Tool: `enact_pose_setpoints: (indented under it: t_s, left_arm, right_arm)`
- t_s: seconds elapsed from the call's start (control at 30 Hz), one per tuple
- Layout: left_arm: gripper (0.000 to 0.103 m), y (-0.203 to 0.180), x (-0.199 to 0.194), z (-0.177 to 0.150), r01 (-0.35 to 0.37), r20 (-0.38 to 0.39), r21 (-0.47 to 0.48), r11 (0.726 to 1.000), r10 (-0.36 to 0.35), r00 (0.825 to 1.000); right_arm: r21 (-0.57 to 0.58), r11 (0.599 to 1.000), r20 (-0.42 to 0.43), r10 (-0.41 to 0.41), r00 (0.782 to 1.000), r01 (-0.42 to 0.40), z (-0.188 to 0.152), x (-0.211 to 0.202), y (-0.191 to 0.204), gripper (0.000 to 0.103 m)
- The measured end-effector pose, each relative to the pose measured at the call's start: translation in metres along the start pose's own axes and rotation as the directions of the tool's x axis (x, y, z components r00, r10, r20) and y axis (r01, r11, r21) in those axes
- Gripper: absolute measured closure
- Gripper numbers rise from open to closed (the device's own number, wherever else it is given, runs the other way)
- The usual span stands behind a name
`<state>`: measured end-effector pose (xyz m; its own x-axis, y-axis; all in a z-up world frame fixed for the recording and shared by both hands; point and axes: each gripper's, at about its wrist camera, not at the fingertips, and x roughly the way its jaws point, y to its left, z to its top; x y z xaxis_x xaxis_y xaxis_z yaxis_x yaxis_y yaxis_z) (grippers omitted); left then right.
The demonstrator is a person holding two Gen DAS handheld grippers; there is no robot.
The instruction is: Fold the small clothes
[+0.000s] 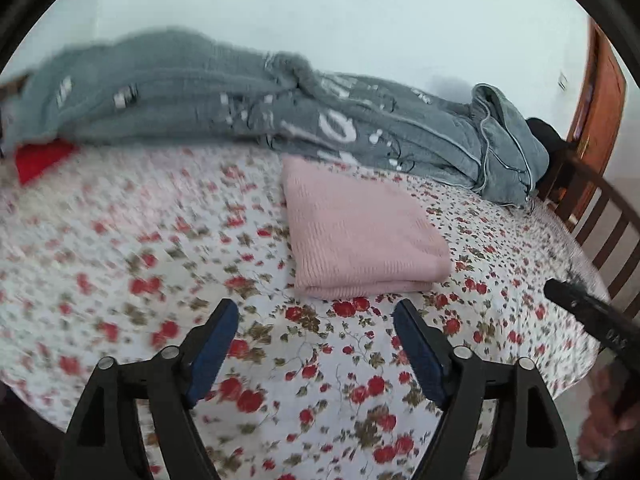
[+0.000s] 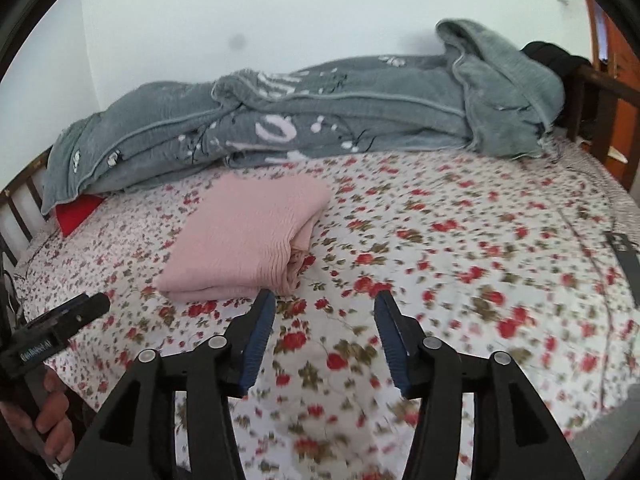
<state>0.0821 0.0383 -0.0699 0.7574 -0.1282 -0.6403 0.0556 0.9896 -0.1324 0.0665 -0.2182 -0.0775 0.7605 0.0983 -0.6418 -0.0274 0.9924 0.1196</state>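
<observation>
A pink knitted garment (image 1: pixel 360 232) lies folded into a neat rectangle on the flowered bedsheet (image 1: pixel 140 248). My left gripper (image 1: pixel 316 312) hovers just in front of its near edge, open, with only sheet between the blue pads. In the right wrist view the same pink garment (image 2: pixel 248 236) sits left of centre, and my right gripper (image 2: pixel 324 304) stands open just off its near right corner, holding nothing. Each gripper shows in the other's view as a black tool at the edge, the right one (image 1: pixel 592 316) and the left one (image 2: pixel 60 328).
A rumpled grey blanket (image 1: pixel 280 120) with white print runs along the back of the bed by the wall. A red cloth (image 1: pixel 40 158) peeks out at its left end. Dark wooden rails (image 1: pixel 600 216) bound the right side. A hand (image 2: pixel 48 416) grips the left tool.
</observation>
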Motion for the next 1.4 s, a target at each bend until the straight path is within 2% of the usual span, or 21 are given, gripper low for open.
enact_pose_setpoints:
  t_s: [0.07,0.1,0.13,0.3,0.47,0.57,0.73,0.87,1.4]
  left_arm:
    - [0.018,-0.007,-0.018,-0.001,0.0,0.021,0.003,1.0,0.0,1.0]
    - [0.016,-0.008,-0.024,0.0,0.006,0.025,-0.001,1.0,-0.006,1.0]
    - [0.013,-0.01,-0.032,0.001,0.012,0.03,-0.004,1.0,-0.012,0.999]
    - [0.009,-0.02,-0.06,-0.003,-0.008,0.054,0.012,1.0,0.008,0.998]
    - [0.005,-0.026,-0.075,-0.012,-0.023,0.064,0.02,1.0,0.021,0.998]
    - [0.005,-0.028,-0.082,-0.013,-0.039,0.081,0.029,0.999,0.037,0.996]
    - [0.005,-0.03,-0.086,-0.013,-0.024,0.084,0.023,0.999,0.022,0.996]
    - [0.005,-0.029,-0.086,-0.013,-0.017,0.087,0.027,0.999,0.015,0.996]
    - [0.005,-0.027,-0.09,-0.012,-0.041,0.107,0.009,0.999,0.04,0.993]
  right_arm:
    - [-0.006,1.0,-0.001,-0.006,1.0,0.006,-0.002,-0.016,-0.001,0.04]
    - [-0.007,1.0,-0.001,-0.02,1.0,0.02,-0.005,-0.025,-0.002,0.027]
    - [-0.01,0.999,0.001,-0.03,1.0,0.03,-0.006,-0.03,-0.003,0.019]
    - [-0.007,1.0,0.07,-0.013,0.997,0.013,-0.018,-0.065,-0.007,0.003]
    - [-0.018,0.997,0.069,-0.067,0.995,0.069,-0.026,-0.08,-0.005,0.001]
    - [-0.021,0.997,0.069,-0.066,0.995,0.068,-0.031,-0.085,-0.004,0.001]
    - [-0.015,0.997,0.079,-0.072,0.994,0.073,-0.037,-0.093,-0.005,0.001]
    - [0.014,0.999,0.079,-0.042,0.996,0.041,-0.037,-0.093,-0.008,0.001]
    - [0.002,0.997,0.096,-0.071,0.993,0.071,-0.036,-0.1,-0.007,0.001]
